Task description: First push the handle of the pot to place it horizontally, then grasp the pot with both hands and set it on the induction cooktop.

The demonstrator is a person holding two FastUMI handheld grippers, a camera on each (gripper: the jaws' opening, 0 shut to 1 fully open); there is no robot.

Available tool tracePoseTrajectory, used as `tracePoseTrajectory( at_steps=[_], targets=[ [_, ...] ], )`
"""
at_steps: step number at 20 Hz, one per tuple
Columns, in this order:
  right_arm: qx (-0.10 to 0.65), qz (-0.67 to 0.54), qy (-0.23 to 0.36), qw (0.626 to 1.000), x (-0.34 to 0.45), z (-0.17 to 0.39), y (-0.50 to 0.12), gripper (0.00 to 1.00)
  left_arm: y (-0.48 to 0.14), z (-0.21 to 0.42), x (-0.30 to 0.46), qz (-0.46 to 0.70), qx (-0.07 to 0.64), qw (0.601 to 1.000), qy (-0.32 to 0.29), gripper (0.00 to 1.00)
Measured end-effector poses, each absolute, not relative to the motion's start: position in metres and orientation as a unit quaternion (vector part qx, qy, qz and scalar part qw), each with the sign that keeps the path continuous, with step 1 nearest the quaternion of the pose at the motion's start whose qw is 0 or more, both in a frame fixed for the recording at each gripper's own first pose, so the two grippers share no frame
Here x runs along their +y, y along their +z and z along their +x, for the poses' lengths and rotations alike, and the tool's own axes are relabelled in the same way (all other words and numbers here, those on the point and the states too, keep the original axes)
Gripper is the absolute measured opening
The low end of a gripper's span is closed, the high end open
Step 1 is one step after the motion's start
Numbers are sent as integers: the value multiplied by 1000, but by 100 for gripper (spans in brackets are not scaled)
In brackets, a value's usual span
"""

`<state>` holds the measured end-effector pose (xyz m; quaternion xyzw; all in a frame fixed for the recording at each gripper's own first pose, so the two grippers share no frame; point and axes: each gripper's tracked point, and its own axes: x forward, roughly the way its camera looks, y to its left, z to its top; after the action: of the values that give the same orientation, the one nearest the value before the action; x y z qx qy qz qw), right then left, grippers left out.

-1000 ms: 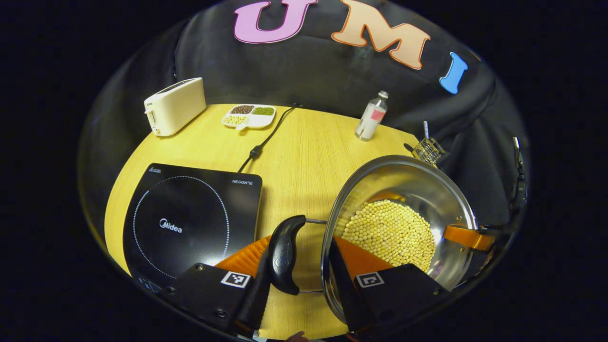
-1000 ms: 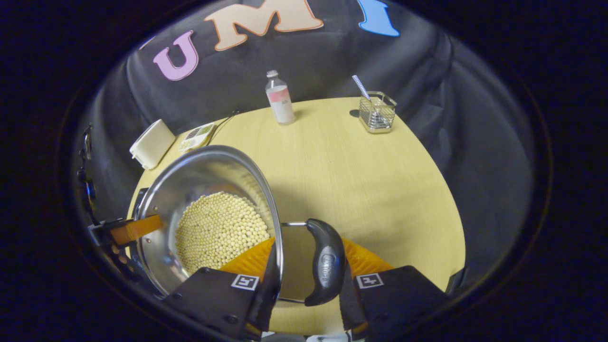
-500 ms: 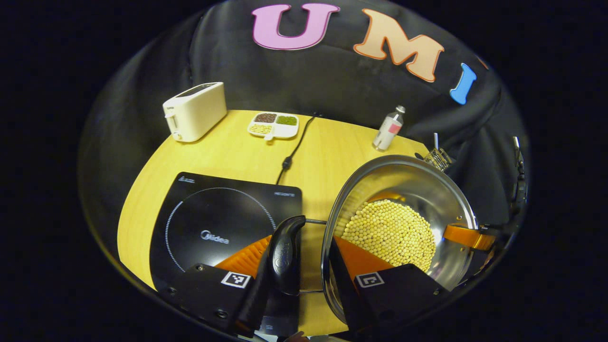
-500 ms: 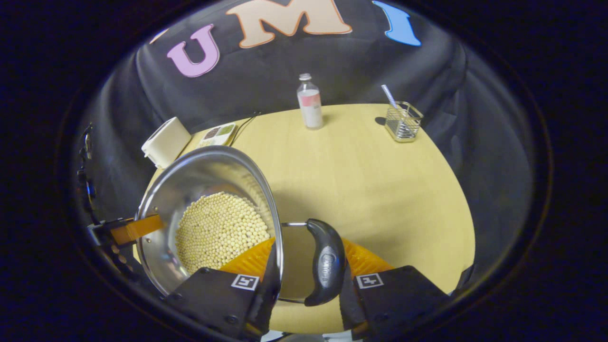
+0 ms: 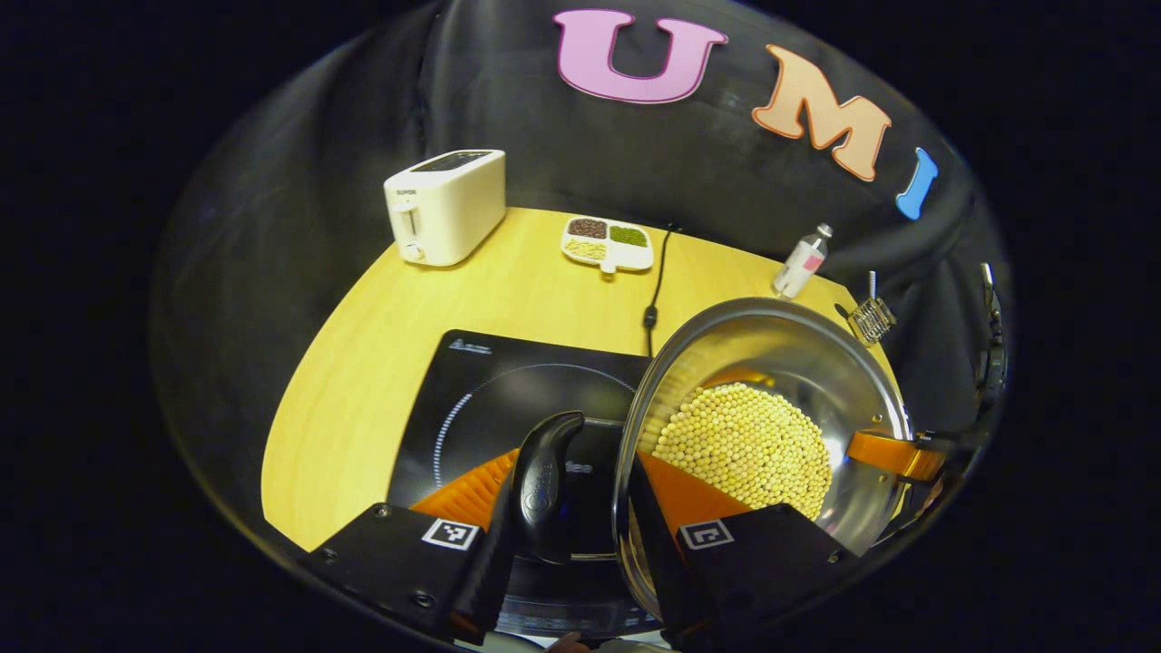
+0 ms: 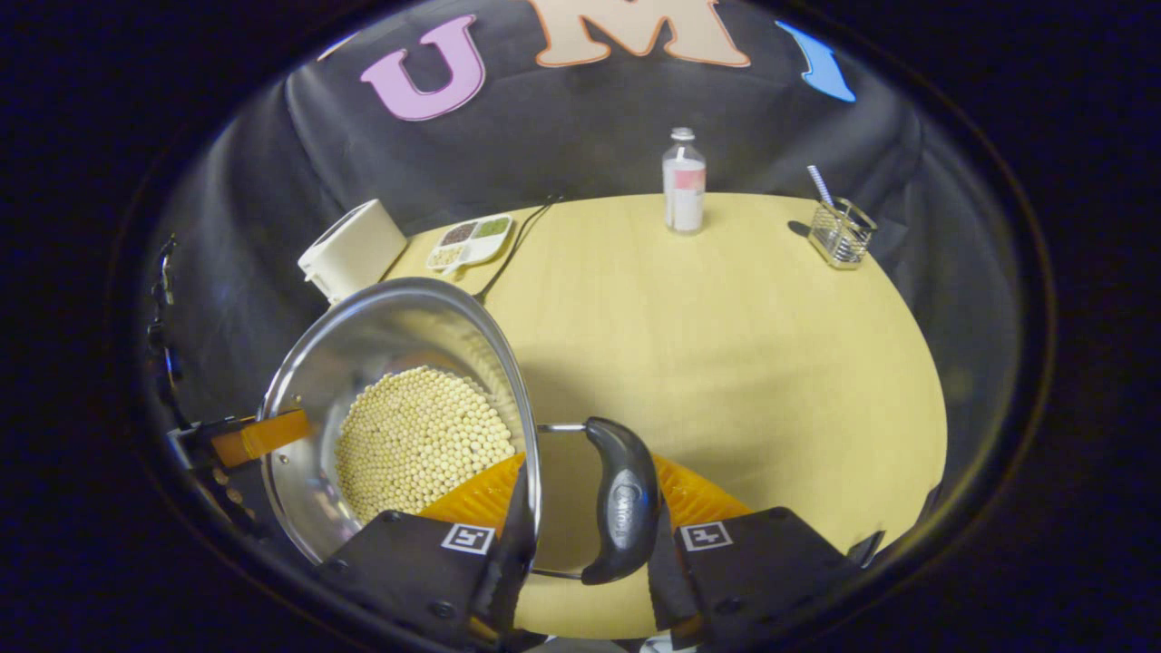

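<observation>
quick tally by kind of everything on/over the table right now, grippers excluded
Pot with beans: 1
Induction cooktop: 1
Toaster: 1
Divided dish of beans: 1
Bottle: 1
Wire basket: 1
Power cord: 1
Total: 7

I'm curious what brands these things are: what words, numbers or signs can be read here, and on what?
Nothing reads clearly enough to quote.
Cooktop: small print at its far corner, too small to read.
Toaster: tiny mark on its front, blurred.
Handle of the pot: embossed mark, unreadable.
Bottle: label too small to read.
</observation>
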<state>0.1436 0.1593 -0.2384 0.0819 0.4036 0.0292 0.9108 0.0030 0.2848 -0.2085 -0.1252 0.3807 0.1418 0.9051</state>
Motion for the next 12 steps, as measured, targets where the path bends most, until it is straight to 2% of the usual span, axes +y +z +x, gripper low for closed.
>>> tracePoseTrajectory(
  at_steps=[12],
  targets=[
    [423,84,43,901,265,160,-258,54,-220,-21,383,-120,391,898,162,68]
  ],
)
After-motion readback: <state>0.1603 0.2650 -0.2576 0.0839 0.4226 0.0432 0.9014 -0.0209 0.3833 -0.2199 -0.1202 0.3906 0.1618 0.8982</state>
